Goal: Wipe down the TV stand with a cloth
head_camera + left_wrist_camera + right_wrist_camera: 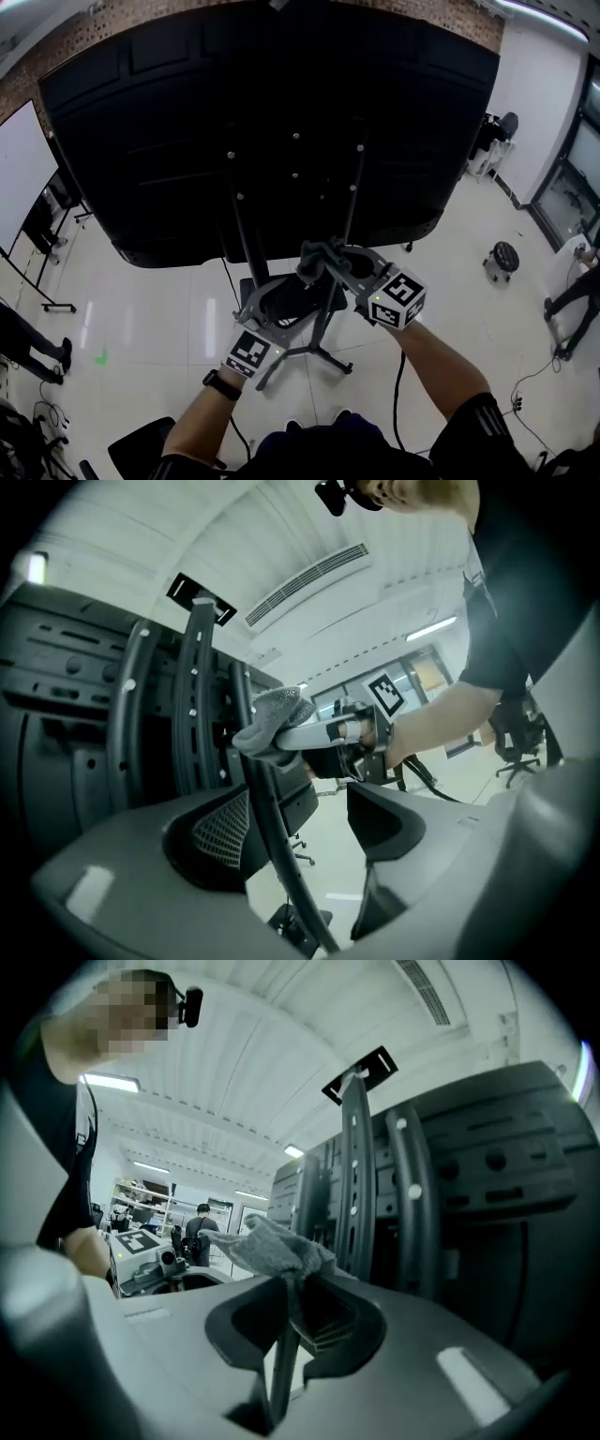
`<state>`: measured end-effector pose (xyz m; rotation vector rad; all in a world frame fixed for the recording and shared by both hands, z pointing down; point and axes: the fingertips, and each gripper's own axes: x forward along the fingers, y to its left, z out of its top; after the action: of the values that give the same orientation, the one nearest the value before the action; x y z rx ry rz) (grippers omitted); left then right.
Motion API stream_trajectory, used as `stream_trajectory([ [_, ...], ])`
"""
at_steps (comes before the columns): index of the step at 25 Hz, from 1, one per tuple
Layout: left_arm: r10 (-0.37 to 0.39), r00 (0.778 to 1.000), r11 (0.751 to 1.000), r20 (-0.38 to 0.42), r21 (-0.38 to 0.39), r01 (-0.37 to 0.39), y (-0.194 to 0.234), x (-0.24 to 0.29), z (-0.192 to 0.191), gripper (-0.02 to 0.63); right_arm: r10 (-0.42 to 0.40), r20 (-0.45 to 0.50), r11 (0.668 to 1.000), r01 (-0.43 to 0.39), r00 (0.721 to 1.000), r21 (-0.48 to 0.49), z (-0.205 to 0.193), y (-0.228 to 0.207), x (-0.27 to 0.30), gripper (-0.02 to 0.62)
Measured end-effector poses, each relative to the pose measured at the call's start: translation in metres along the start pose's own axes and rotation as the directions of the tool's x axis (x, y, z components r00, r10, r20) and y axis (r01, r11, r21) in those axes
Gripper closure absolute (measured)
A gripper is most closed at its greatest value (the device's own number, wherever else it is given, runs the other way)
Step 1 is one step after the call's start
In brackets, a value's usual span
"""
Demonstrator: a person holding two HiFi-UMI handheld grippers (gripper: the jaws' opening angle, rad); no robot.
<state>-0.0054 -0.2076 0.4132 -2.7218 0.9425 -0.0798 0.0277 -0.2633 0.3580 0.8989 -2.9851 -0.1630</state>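
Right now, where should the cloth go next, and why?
Probably slide the right gripper down the stand's upright bar. It pinches the grey cloth against that bar, and more bar runs on below. The left gripper, jaws apart, straddles the bar lower down.

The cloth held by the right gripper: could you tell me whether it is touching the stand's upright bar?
Touching. The left gripper view shows the cloth, pinched in the right gripper, pressed and folded against the upright bar.
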Motion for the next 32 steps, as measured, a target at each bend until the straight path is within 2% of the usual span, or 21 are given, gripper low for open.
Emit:
stream_trajectory([
  [6, -0.022, 0.994, 0.999, 0.106, 0.037, 0.018, 0.015, 0.034, 0.098, 0.256, -0.022, 0.096, 0.994, 0.032, 0.995, -0.103, 0.107, -0.037, -0.027, 0.560],
  [13, 0.003, 0.986, 0.994, 0.167, 0.107, -0.021, 0.036, 0.084, 0.167, 0.256, -0.001, 0.111, 0.973, 0.026, 0.994, -0.228, 0.167, -0.071, -0.022, 0.560],
  [18, 0.034, 0.983, 0.989, 0.180, 0.136, -0.059, 0.052, 0.102, 0.202, 0.256, 0.010, 0.144, 0.962, 0.030, 0.990, -0.272, 0.211, -0.099, -0.011, 0.560],
  [21, 0.060, 0.981, 0.988, 0.182, 0.131, -0.084, 0.065, 0.108, 0.211, 0.256, 0.022, 0.119, 0.960, 0.012, 0.993, -0.278, 0.217, -0.111, 0.000, 0.560],
  [24, 0.079, 0.982, 0.987, 0.173, 0.125, -0.102, 0.071, 0.111, 0.210, 0.256, 0.033, 0.076, 0.963, -0.012, 0.997, -0.268, 0.203, -0.119, 0.011, 0.560],
  [32, 0.082, 0.990, 0.992, 0.113, 0.090, -0.092, 0.062, 0.119, 0.174, 0.256, 0.030, 0.072, 0.980, -0.015, 0.997, -0.198, 0.164, -0.135, -0.001, 0.561],
])
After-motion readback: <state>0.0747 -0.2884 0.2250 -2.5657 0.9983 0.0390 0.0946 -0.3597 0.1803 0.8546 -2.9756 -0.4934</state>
